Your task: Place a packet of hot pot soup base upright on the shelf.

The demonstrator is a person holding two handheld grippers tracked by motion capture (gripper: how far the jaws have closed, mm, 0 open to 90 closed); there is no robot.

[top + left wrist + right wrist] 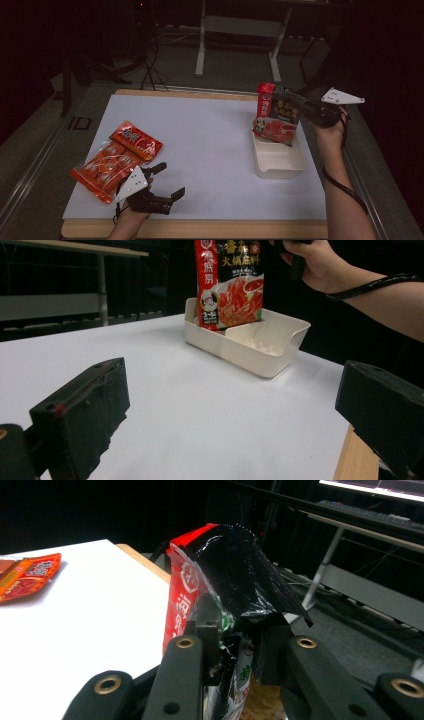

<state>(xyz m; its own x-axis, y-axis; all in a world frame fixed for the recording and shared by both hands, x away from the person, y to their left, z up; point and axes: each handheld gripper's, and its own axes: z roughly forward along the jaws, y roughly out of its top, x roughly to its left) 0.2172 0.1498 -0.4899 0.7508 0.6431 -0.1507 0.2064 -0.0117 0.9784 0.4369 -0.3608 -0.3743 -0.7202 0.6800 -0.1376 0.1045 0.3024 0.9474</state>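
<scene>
While pinched by right tool [232, 640], glossy crinkled pouch [278, 114] upright in rectangular plastic tray [280, 161].

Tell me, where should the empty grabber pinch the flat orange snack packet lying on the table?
Probably its near edge, coming in low from the person's side. The orange packet lies flat on the white table, so only a thin edge offers something to pinch. The left hand-held gripper is open right beside it, jaws spread wide.

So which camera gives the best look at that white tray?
The left gripper view: the white tray sits unobstructed, with its walls and inside on show. The high view shows its rim from above, smaller. The right gripper view looks at the red and black pouch instead.
</scene>
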